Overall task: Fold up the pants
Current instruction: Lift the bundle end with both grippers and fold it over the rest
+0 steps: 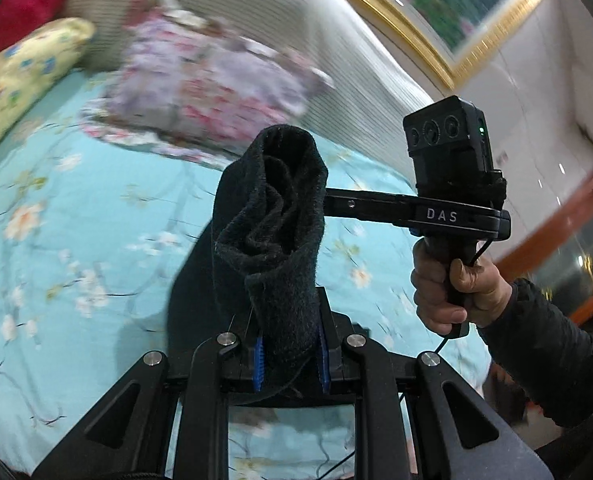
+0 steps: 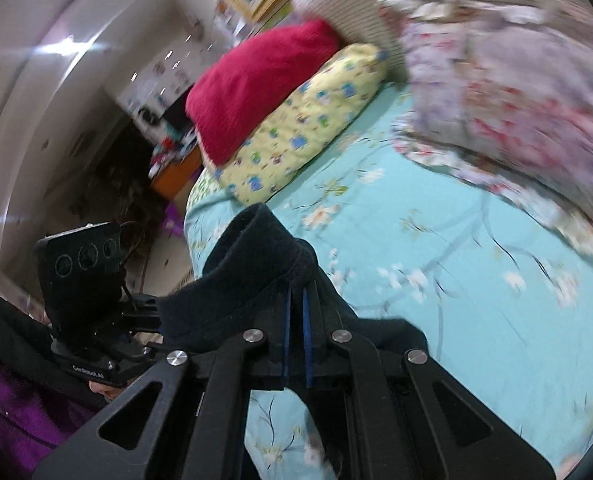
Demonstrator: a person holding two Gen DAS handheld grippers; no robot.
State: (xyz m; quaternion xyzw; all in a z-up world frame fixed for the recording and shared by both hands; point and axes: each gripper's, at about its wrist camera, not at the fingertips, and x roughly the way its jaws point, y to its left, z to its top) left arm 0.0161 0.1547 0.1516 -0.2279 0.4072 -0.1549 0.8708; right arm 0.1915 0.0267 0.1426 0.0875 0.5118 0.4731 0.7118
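Black fleece pants (image 1: 270, 216) hang in the air above the bed (image 1: 56, 240), pinched at two spots — the left claw (image 1: 290, 354) is clenched on a thick bunched fold that stands up past its blue pads, and the right claw (image 2: 295, 332) is clamped on a thin edge of the same cloth, which drapes off to both sides. In the left view the right claw reaches in from the side, its tips buried in the cloth.

The bed wears a turquoise flowered sheet; a yellow pillow (image 2: 308, 120), a red pillow (image 2: 256, 80) and a pale flowered quilt (image 2: 516, 100) sit up by the headboard (image 1: 256, 12), well apart from the pants.

The risks, as I judge them: the right grip holds little cloth, so a brisk swing could pull it free — and the left bundle is wadded, so laying it down as is would likely trap creases or a twisted leg.
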